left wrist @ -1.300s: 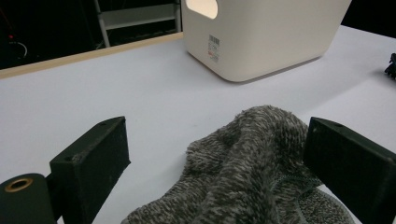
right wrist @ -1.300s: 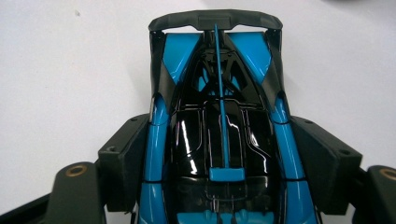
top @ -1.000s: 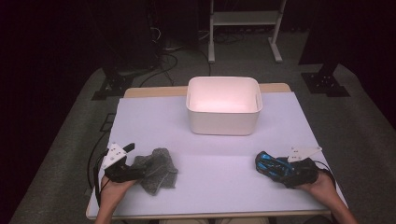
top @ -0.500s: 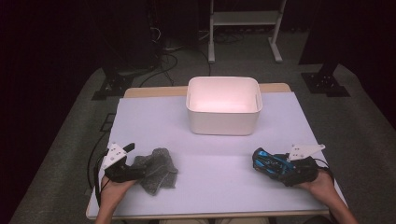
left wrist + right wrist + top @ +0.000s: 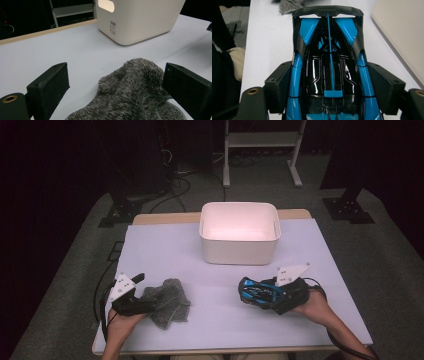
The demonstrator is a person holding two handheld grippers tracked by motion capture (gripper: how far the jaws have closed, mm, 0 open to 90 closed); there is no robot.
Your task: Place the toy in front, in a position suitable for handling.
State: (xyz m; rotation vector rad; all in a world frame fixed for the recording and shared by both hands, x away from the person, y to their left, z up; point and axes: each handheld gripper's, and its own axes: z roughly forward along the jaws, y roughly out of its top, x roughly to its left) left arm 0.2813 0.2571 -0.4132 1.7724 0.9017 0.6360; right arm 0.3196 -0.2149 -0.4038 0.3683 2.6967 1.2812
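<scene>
High view: since a second ago the right gripper [image 5: 260, 292] has carried the car [image 5: 257, 291] leftward and up off the desk [image 5: 165, 250], toward the bin [image 5: 239, 240]; the left gripper [image 5: 150, 302] rests by the cloth [image 5: 167, 300]. Left gripper view: jaws released, the cloth [image 5: 132, 90] between them, touching one. Right gripper view: jaws clenched on the car's [image 5: 329, 65] sides.
</scene>
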